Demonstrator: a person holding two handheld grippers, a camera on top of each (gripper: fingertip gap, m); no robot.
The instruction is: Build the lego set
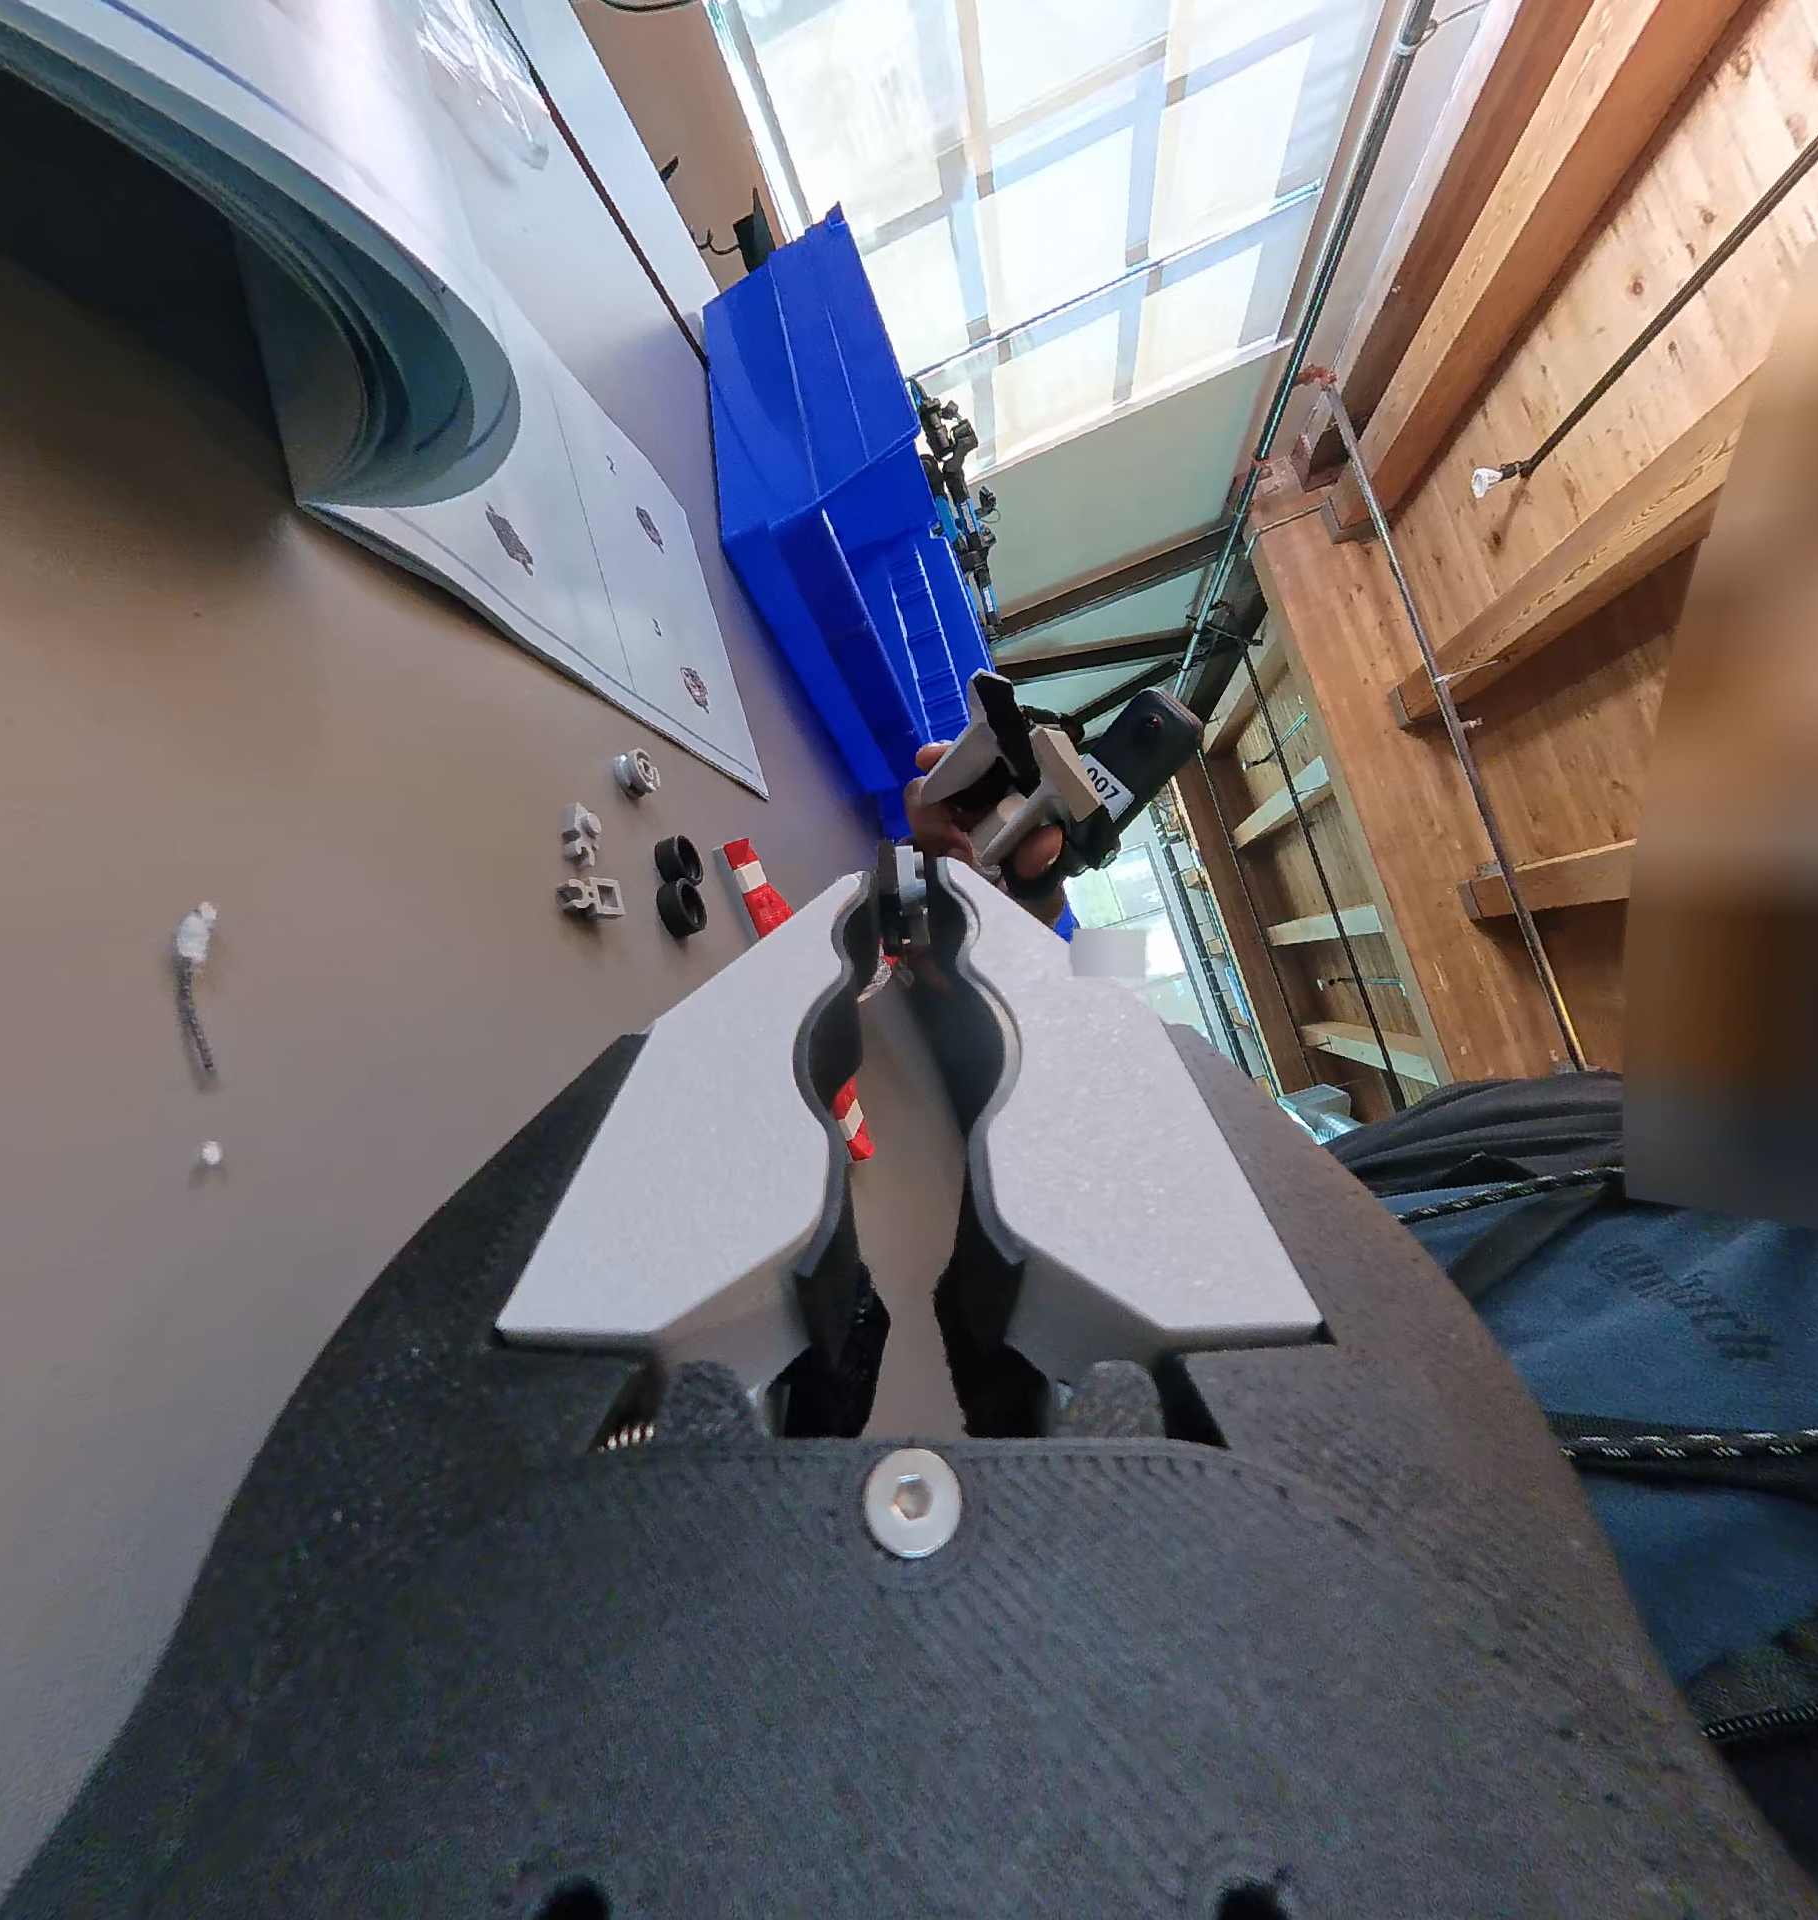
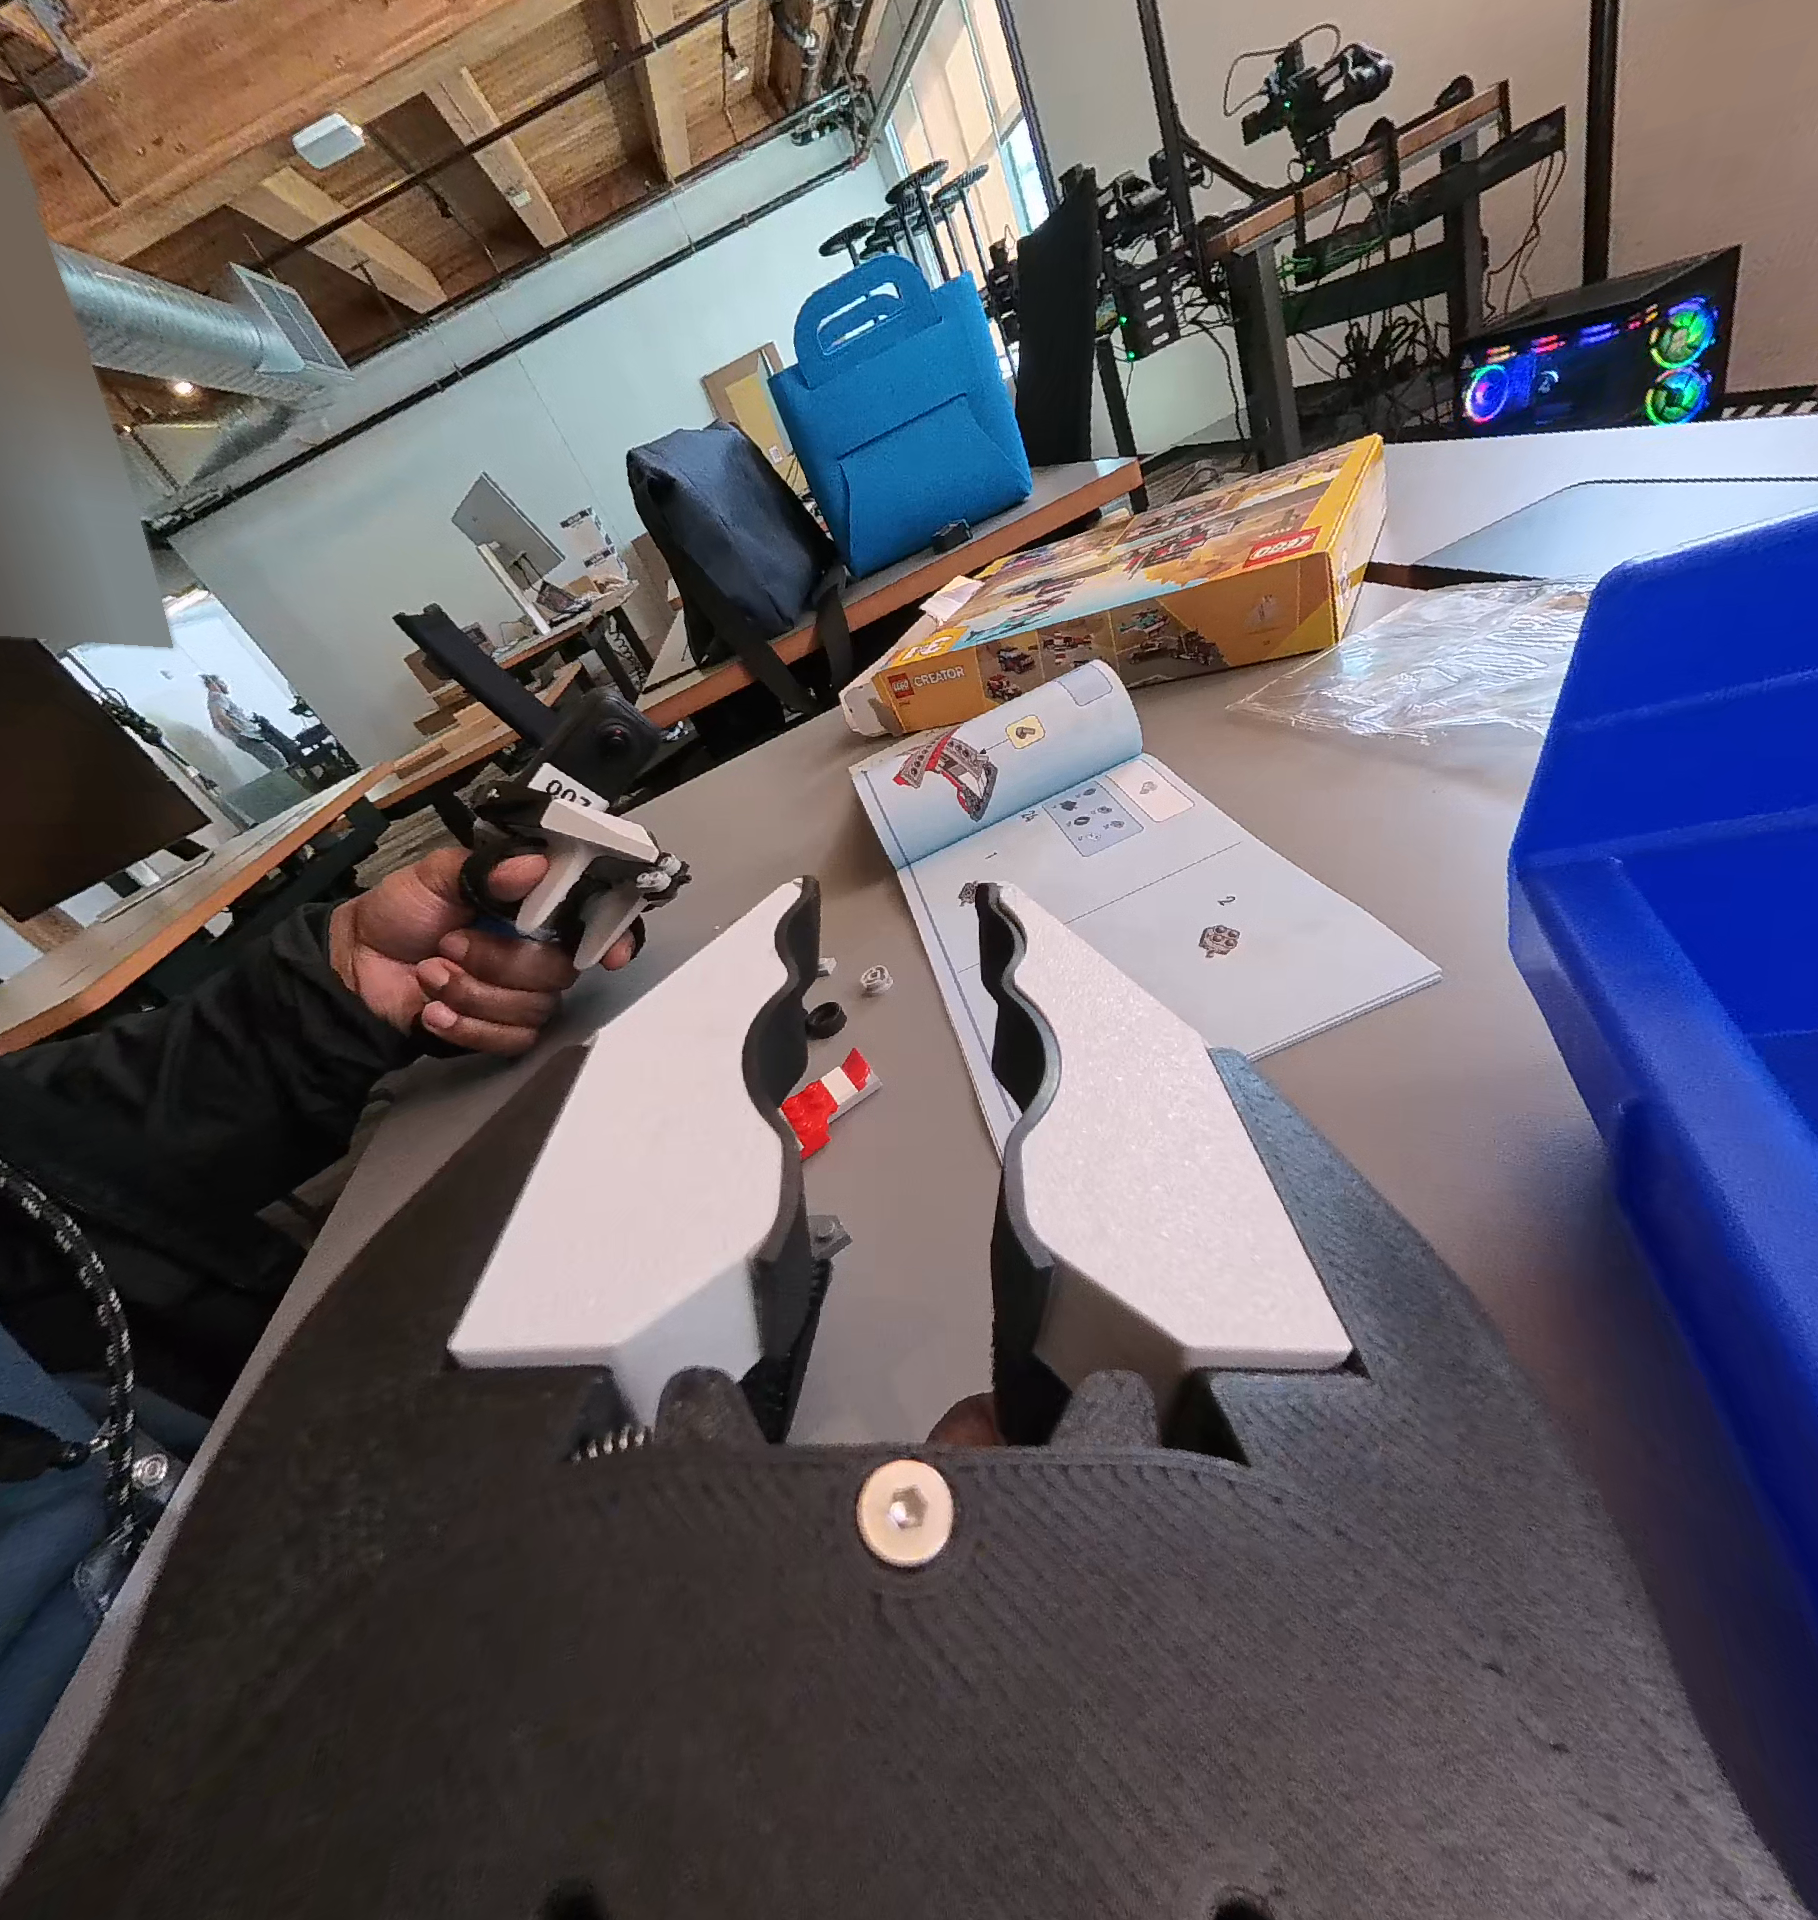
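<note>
The small grey and black lego assembly [image 1: 903, 914] sits pinched at the very tips of the left gripper [image 1: 905, 904], whose jaws are clenched on it and raised off the table; in the right wrist view the same gripper [image 2: 666, 883] shows farther off with the little piece at its tip, gripped by a hand [image 2: 448, 966] in a dark sleeve. The right gripper [image 2: 900, 914] is released, jaws wide apart with nothing between them, hovering low above the table [image 2: 1352, 1143].

Below and between the grippers a red and white brick [image 2: 830, 1103] lies on the table, with a second red and white piece [image 1: 754, 881] seen past the left gripper's tips. Just beside these are two black tyres [image 1: 679, 881], and next to them three small grey parts [image 1: 598, 844]. Well apart to one side lie a thin chain-like piece [image 1: 193, 987] and a tiny pale stud [image 1: 209, 1151].

The open manual [image 2: 1144, 914] lies flat beyond the loose parts, its far pages curled up. A blue bin [image 2: 1715, 987] stands just beside the manual on the right. Behind the manual rests the yellow box [image 2: 1175, 613], tipped on its side, with a clear plastic bag [image 2: 1424, 665] near it
</note>
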